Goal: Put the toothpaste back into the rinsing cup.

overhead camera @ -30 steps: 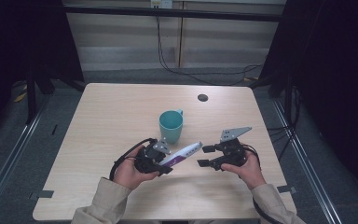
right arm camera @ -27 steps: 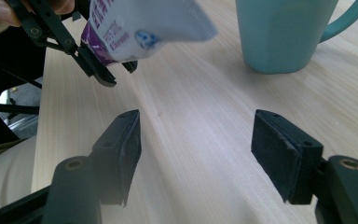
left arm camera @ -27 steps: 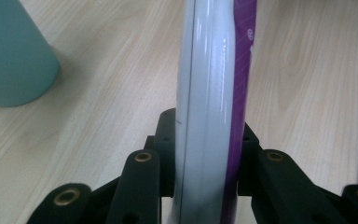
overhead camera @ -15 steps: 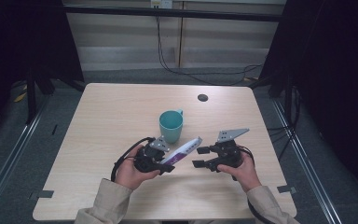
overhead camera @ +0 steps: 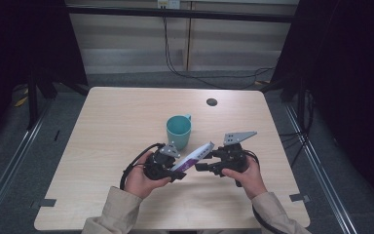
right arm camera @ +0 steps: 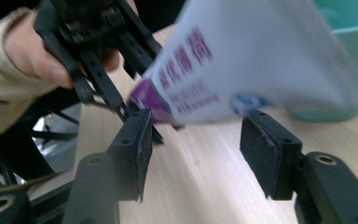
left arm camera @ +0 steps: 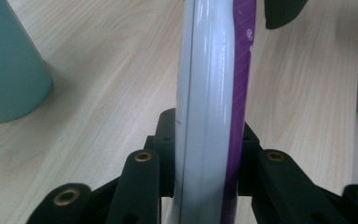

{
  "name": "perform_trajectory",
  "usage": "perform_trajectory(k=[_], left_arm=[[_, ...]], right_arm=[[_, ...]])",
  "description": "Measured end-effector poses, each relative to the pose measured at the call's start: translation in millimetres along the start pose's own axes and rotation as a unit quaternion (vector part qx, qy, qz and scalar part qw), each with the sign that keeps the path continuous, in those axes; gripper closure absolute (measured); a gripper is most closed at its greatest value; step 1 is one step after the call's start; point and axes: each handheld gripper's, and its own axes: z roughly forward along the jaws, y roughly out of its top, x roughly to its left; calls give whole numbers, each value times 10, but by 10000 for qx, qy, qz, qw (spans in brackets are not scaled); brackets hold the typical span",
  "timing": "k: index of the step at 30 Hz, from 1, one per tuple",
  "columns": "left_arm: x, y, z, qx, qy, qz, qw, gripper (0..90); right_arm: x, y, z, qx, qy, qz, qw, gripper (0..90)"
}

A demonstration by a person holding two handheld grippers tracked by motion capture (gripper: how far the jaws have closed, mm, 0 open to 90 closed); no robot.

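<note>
in the high view, just below the middle of the frame, the left gripper [overhead camera: 177, 170] holds a white and purple tube [overhead camera: 193, 156] that slants up to the right, its flat end close to the teal mug [overhead camera: 178, 131] and above the wooden table [overhead camera: 117, 122]. the tube's lower end is hidden between the left gripper's jaws and the person's left hand [overhead camera: 139, 180], so its cap cannot be seen. in the left gripper view the tube [left arm camera: 212, 93] runs up the centre of the frame and is cut off at the top edge; the two black jaws are closed against its sides, white on one side and purple on the other. the mug [left arm camera: 9, 60] is cut off at the upper left there.

the right gripper [overhead camera: 202, 166] sits just right of the tube in the high view, held by the right hand [overhead camera: 246, 178], with its grey plate sticking up. in the right gripper view its jaws stand wide apart with nothing between the pads; the tube [right arm camera: 261, 65] hangs blurred above them, not touching either pad. the left gripper [right arm camera: 98, 42] shows at the upper left of that view, partly covered by fingers [right arm camera: 42, 56] and a beige sleeve.

purple chinese characters run along the tube's white face, but blur makes them hard to read; smaller print and a blue mark below them are illegible. the mug [right arm camera: 349, 56] is cut off at the right edge.
</note>
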Motion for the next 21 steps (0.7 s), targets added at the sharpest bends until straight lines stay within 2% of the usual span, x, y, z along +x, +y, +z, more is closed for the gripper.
perform_trajectory(k=[3,6,10,13,14,16,19,21], left_arm=[[-1,1,19,26,-32,-2,10000,706],[1,9,28,-121,-118,-104,9998,704],[-13,28,61,-99,-130,-172,9997,700],[-35,39,80,-66,-35,-149,9999,700],[-55,48,100,-79,8,-227,9997,698],[-70,65,121,-36,29,-179,9998,696],[-99,95,153,-13,60,-200,9998,689],[-120,114,187,-9,54,-168,9998,671]], right_arm=[[9,25,-12,-133,22,30,9999,473],[11,73,-25,-213,68,40,9997,525],[23,115,-27,-353,59,94,9993,532],[22,130,-20,-428,78,183,9989,535],[13,145,-12,-523,90,238,9983,538],[1,156,-7,-607,134,367,9974,544],[0,196,1,-661,130,428,9968,563],[-1,225,10,-651,193,499,9964,617]])
